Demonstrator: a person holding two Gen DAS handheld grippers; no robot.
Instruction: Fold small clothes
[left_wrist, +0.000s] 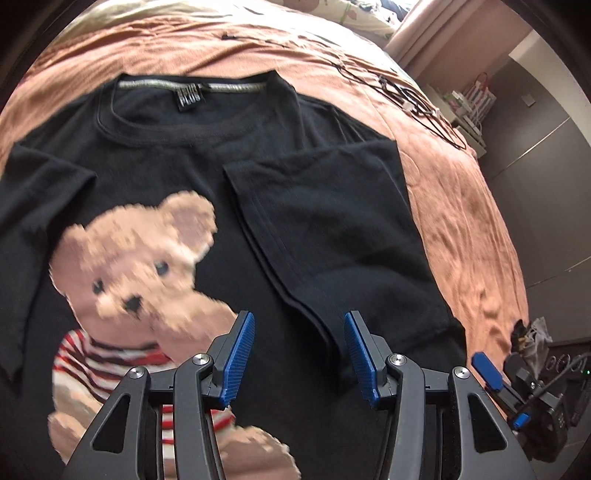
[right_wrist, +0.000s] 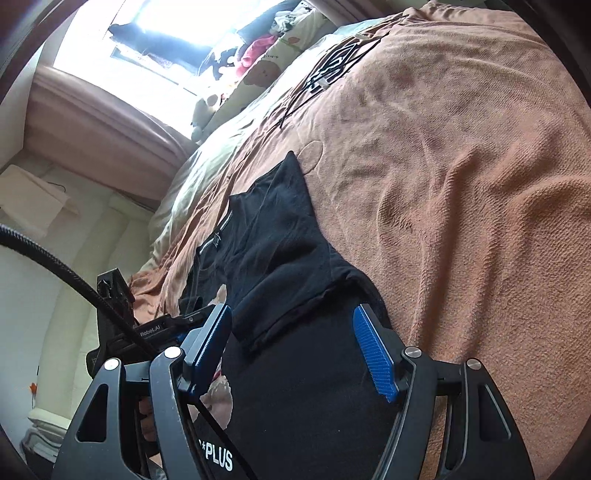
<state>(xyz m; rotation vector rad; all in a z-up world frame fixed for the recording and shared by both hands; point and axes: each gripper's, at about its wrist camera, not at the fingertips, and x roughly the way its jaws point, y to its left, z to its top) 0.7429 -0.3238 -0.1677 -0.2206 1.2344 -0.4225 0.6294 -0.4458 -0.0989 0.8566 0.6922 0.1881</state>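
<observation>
Two hand-held grippers are in play, and both stand wide apart at the jaws with nothing between them. Left hand-held gripper hovers just above the black T-shirt, its blue fingers parted and empty, cloth showing through the gap. Whether a fingertip brushes the fabric, I cannot tell. Right hand-held gripper is spread just as far, also holding nothing, poised over the same shirt from the side.

One T-shirt lies here, spread face up on the orange-brown blanket of the bed. One teddy bear print in a red-striped top fills its front, sitting left of the left gripper's fingers. One sleeve is folded inward across the chest, its hem running down toward the gap between the left gripper's fingers. The other sleeve lies flat, out to the left edge. The collar sits at the far end, away from both grippers.

From the right wrist view, the folded sleeve lies straight ahead of the open fingers, the bare blanket stretching off to the right. A tangle of black cables rests on the blanket beyond the shirt.
</observation>
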